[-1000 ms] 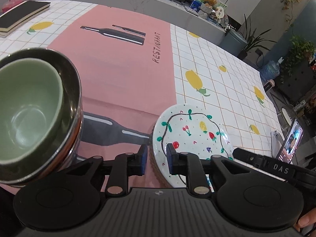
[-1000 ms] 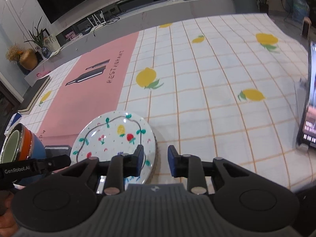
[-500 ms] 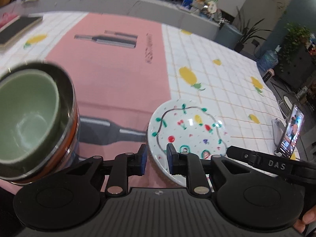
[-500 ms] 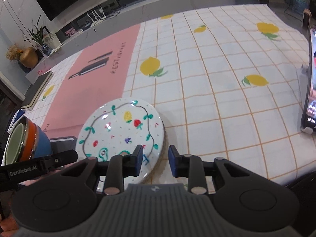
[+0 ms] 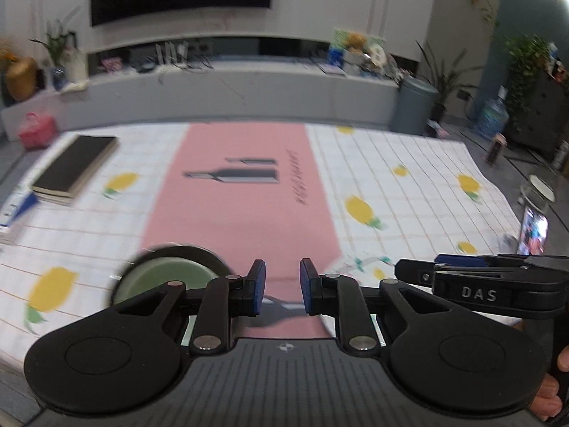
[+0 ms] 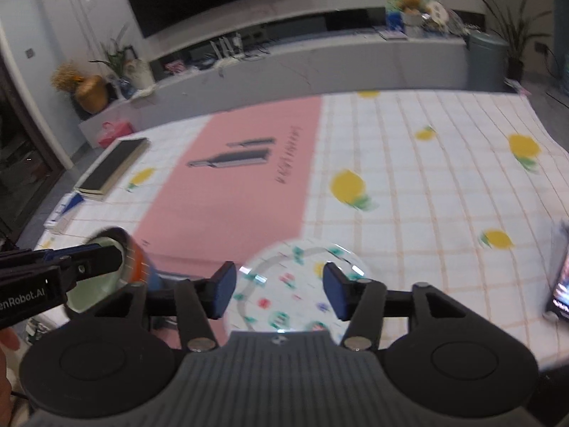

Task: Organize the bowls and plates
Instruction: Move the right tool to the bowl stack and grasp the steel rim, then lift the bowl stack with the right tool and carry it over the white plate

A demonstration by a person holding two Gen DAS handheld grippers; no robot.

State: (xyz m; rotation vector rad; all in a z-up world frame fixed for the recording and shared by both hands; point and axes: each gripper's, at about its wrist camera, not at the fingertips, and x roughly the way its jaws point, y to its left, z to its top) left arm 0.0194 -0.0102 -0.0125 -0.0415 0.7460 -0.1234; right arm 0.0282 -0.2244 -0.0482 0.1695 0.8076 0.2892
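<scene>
A stack of bowls (image 5: 167,272) with a green bowl on top sits on the tablecloth, low and left in the left wrist view, and it shows in the right wrist view (image 6: 106,277) with orange and blue bowls beneath. A white painted plate (image 6: 295,284) lies near the table's front edge, and its edge shows in the left wrist view (image 5: 362,265). My left gripper (image 5: 282,286) is empty, its jaws a narrow gap apart, above the pink cloth between bowls and plate. My right gripper (image 6: 277,290) is open and empty above the plate.
A black notebook (image 5: 74,170) lies on a pile of books at the far left of the table. A phone (image 5: 533,229) stands at the table's right edge. The checked tablecloth with a pink strip (image 5: 245,192) covers the table. A TV counter runs behind it.
Both grippers have lifted and tilted up, so the room now shows. The right gripper's jaws have opened wide. The bowls and plate stay on the table.
</scene>
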